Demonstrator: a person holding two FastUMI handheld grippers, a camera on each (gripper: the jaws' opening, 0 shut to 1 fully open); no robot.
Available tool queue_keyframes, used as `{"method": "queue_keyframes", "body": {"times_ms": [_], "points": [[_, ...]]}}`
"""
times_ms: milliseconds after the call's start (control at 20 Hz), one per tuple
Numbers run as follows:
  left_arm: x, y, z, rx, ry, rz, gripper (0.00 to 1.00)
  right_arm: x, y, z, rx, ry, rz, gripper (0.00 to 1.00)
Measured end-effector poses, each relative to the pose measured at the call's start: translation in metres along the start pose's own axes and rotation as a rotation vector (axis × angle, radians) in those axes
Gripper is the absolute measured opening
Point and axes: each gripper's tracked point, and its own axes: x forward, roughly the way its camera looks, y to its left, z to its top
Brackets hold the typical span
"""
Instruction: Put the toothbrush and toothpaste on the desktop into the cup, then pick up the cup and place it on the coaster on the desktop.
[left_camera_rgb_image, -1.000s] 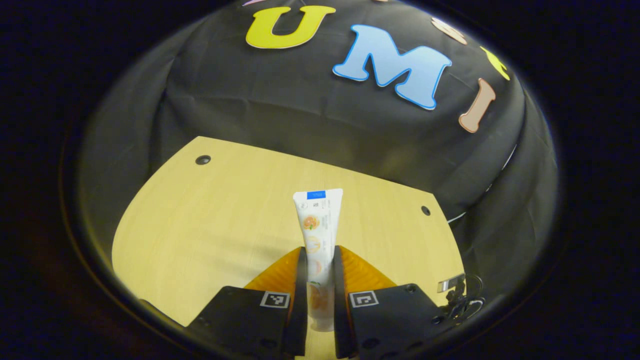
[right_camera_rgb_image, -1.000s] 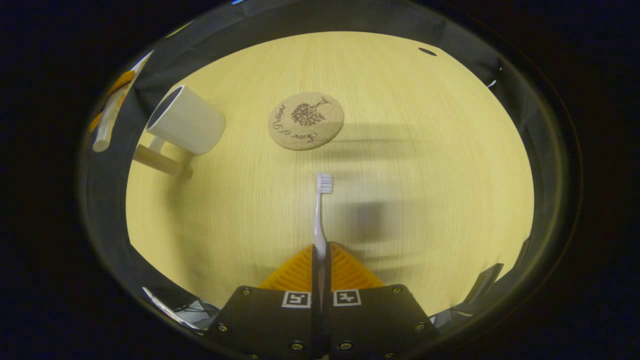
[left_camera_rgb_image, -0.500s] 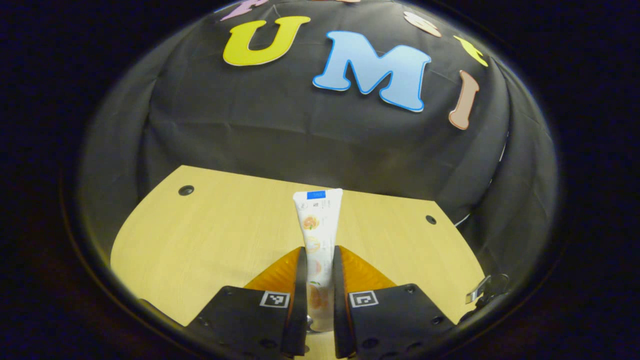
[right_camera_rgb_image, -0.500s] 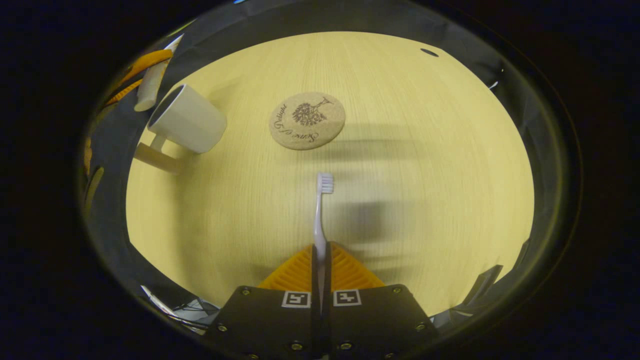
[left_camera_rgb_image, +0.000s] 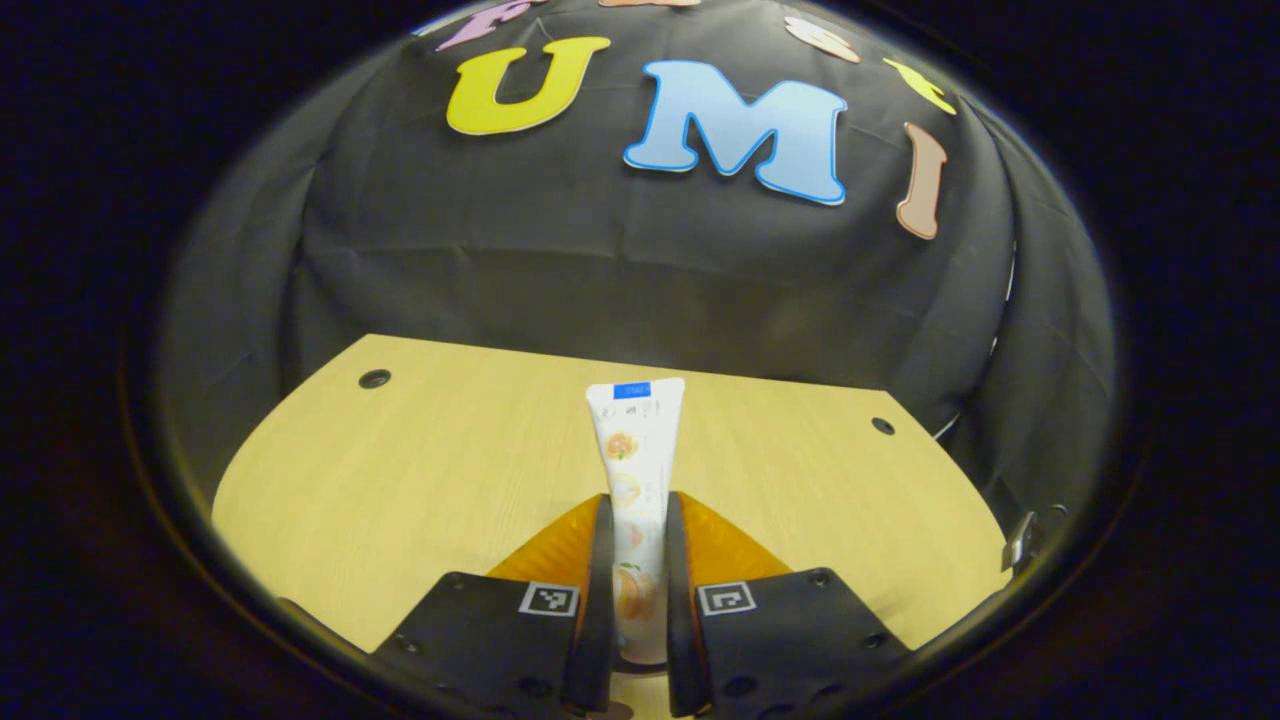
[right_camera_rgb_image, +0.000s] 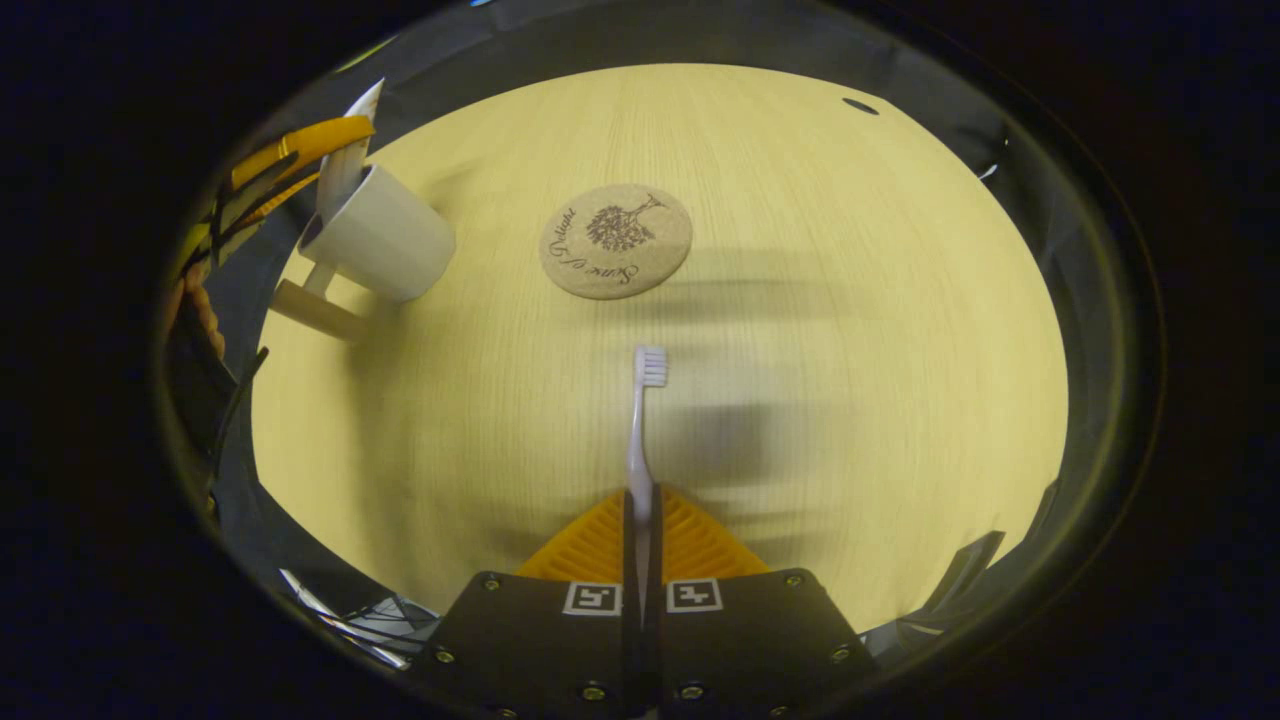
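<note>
Here the left tongs (left_camera_rgb_image: 632, 560) clamp the toothpaste (left_camera_rgb_image: 636, 450), cap end entering the cup (right_camera_rgb_image: 375, 235); lower it straight, then release. Right tongs (right_camera_rgb_image: 641, 530) pinch the toothbrush (right_camera_rgb_image: 641, 420).

Toothpaste, toothbrush, cup and coaster on the desktop

The white toothpaste tube (left_camera_rgb_image: 634, 470) with fruit print is clamped upright, its flat end up. The white toothbrush (right_camera_rgb_image: 640, 430) is gripped by its handle, bristles pointing far. The white cup (right_camera_rgb_image: 380, 240) stands far left; the round cork coaster (right_camera_rgb_image: 615, 241) lies to its right, apart.

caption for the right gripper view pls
Right gripper holds toothbrush above desk; white cup and cork coaster beyond.
</note>
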Motion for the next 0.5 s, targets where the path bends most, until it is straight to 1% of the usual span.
{"method": "queue_keyframes", "body": {"times_ms": [50,150,250,300,400,500], "points": [[-0.001,0.001,-0.001,0.006,-0.006,0.004,0.28,-0.001,0.0,-0.001,0.0,0.0,0.0,0.03],[-0.006,0.004,-0.004,0.003,-0.009,0.012,0.34,0.0,0.0,-0.001,-0.002,-0.003,-0.001,0.03],[-0.008,0.003,-0.006,-0.012,-0.008,0.012,0.35,0.0,0.0,-0.001,-0.005,-0.006,-0.003,0.03],[-0.008,0.002,-0.01,-0.018,0.002,0.008,0.41,0.0,0.0,0.0,-0.006,-0.006,-0.003,0.03],[-0.009,0.002,-0.013,-0.03,0.009,0.006,0.58,0.002,0.0,0.0,-0.007,-0.007,-0.003,0.03],[-0.013,0.003,-0.014,-0.03,0.009,0.009,0.57,0.0,0.0,0.0,-0.007,-0.009,-0.004,0.03]]}}
